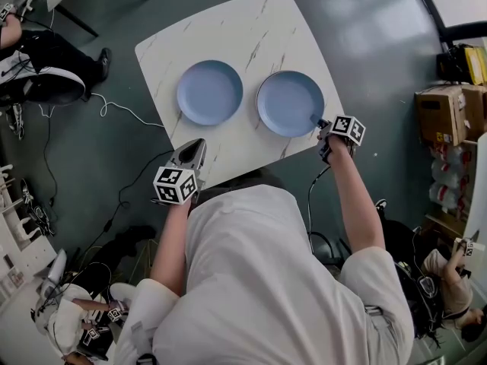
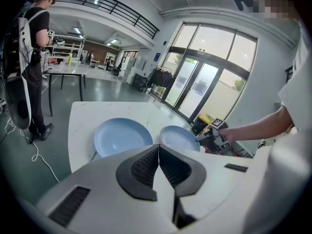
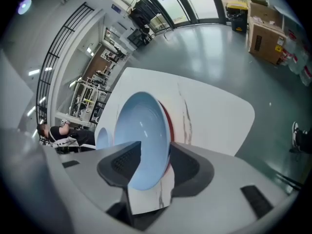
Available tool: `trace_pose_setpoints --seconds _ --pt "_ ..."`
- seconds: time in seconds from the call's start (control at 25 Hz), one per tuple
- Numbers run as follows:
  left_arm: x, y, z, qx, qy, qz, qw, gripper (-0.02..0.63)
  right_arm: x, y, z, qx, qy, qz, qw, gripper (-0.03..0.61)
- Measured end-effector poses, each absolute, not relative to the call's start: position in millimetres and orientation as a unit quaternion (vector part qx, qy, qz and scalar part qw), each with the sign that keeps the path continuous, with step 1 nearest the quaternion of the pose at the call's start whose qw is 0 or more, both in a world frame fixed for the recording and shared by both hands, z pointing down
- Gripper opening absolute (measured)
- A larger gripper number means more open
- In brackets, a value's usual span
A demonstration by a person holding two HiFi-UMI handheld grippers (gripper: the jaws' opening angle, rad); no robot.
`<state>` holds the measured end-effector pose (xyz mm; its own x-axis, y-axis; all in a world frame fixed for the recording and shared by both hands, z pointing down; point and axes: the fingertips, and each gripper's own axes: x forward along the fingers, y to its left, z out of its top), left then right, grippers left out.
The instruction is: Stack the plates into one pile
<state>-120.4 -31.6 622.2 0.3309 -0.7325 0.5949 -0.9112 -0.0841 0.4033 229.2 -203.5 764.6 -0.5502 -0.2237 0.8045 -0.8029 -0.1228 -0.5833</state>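
Marble surface point(image 1: 228, 29), nothing stacked yet.
Right claw point(image 1: 323, 125) gaped astride right plate point(image 1: 290, 103) rim, left claw point(image 1: 193, 147) closed, empty; clamping and lifting seemed next.

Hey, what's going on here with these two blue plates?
A person stands at a white table with tongs in each hand. The left plate and right plate lie side by side, not yet stacked. The right tongs are open with the right plate's rim between them. The left tongs are shut and empty.
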Motion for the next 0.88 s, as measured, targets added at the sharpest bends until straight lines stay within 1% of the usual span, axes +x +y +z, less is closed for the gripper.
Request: trace_pose_setpoints --seconds 0.16,0.6,0.68,0.8,0.88 --pt "-120.3 -30.1 625.7 0.728 -0.561 0.121 0.374 0.014 234.1 -200.3 755.4 0.42 -0.636 0.601 0.242 0.181" --pt "-122.4 -23.6 633.1 0.725 -0.558 0.129 0.382 0.014 226.7 -176.4 751.8 0.403 -0.652 0.597 0.237 0.178" --pt "-124.9 -26.1 636.7 0.723 -0.56 0.134 0.381 0.014 223.2 -172.0 750.8 0.394 -0.659 0.595 0.238 0.161" --pt "-127.3 -30.5 643.1 0.72 -0.557 0.143 0.388 0.014 222.1 -166.0 750.6 0.391 -0.664 0.591 0.237 0.094" --pt "-127.8 -32.1 647.0 0.716 -0.556 0.147 0.395 0.014 220.6 -160.5 748.6 0.382 -0.669 0.596 0.227 0.065"
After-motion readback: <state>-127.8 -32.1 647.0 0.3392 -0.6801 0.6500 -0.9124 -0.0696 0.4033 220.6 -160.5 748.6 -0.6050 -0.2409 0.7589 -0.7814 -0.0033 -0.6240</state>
